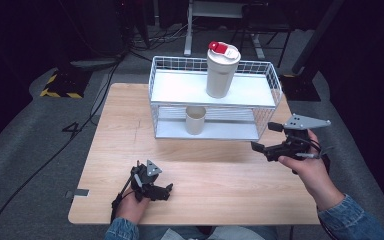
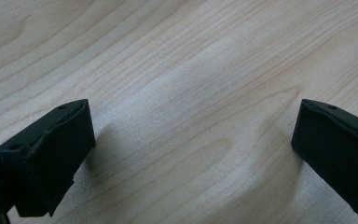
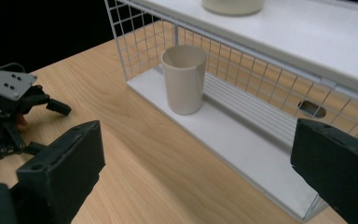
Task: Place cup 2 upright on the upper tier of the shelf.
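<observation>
Left gripper (image 1: pixel 168 190): rests low on the worktop (image 1: pixel 230 185) near its front edge, jaws spread wide over bare wood, holding nothing.
Right gripper (image 1: pixel 266 138): held above the worktop's right edge, pointing toward the rack, jaws wide apart and empty.
Beige cup (image 3: pixel 184 79): stands upright on the lower shelf (image 3: pixel 242 140) of the white wire rack (image 1: pixel 215 97), near the shelf's open front edge, well apart from both grippers.
Tumbler (image 1: pixel 222 70): a tall cream tumbler with a red lid stands on the rack's top shelf, toward its right half.
Step in hand: likely a reach for the beige cup.
Doing it well: come in level under the top shelf, straddle the cup's wall mid-height, close gently, and draw it straight out clear of the wire.
</observation>
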Available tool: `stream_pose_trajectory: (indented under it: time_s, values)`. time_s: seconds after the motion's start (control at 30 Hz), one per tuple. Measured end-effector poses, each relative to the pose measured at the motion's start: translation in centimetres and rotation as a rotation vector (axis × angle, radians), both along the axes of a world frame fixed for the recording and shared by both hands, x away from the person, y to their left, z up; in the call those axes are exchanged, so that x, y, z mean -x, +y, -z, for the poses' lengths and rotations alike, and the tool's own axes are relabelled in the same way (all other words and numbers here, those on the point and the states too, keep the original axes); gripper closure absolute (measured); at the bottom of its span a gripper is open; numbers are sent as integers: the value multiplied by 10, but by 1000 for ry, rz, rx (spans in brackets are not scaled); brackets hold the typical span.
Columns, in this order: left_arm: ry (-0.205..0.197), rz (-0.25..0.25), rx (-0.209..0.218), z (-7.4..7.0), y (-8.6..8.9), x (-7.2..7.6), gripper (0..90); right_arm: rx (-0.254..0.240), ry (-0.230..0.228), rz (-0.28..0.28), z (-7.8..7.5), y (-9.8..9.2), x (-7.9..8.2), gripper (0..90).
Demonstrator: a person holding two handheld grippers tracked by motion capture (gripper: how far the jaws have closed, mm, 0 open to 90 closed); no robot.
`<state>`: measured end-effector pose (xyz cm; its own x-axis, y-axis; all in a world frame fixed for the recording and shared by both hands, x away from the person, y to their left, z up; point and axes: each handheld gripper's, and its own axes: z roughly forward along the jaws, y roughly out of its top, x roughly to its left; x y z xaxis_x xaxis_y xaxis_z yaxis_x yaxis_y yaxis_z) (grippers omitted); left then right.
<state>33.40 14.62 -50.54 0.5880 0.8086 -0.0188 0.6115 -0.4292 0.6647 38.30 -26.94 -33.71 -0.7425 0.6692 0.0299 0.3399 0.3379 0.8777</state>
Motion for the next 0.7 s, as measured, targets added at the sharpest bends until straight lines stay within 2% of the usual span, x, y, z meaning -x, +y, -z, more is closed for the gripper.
stream_pose_trajectory:
  time_s: [0.23,0.3,0.43,0.47,0.5,0.57,0.67,0.7]
  values:
    - [1,-1,1,0,0,0,0,0,65,15,35,-11,7,31]
    - [2,-2,1,0,0,0,0,5,71,23,39,-13,8,31]
    - [2,-3,3,0,0,0,0,22,97,37,61,-18,11,31]
    - [2,-3,3,0,0,0,0,22,97,37,61,-18,11,31]
    - [3,-5,3,0,0,0,0,30,106,42,69,-20,13,31]
    - [3,-4,3,0,0,0,0,30,111,43,72,-21,14,31]
    - [3,-5,3,0,0,0,0,36,132,48,89,-26,18,39]
    - [3,-5,3,0,0,0,0,36,132,48,89,-26,18,39]
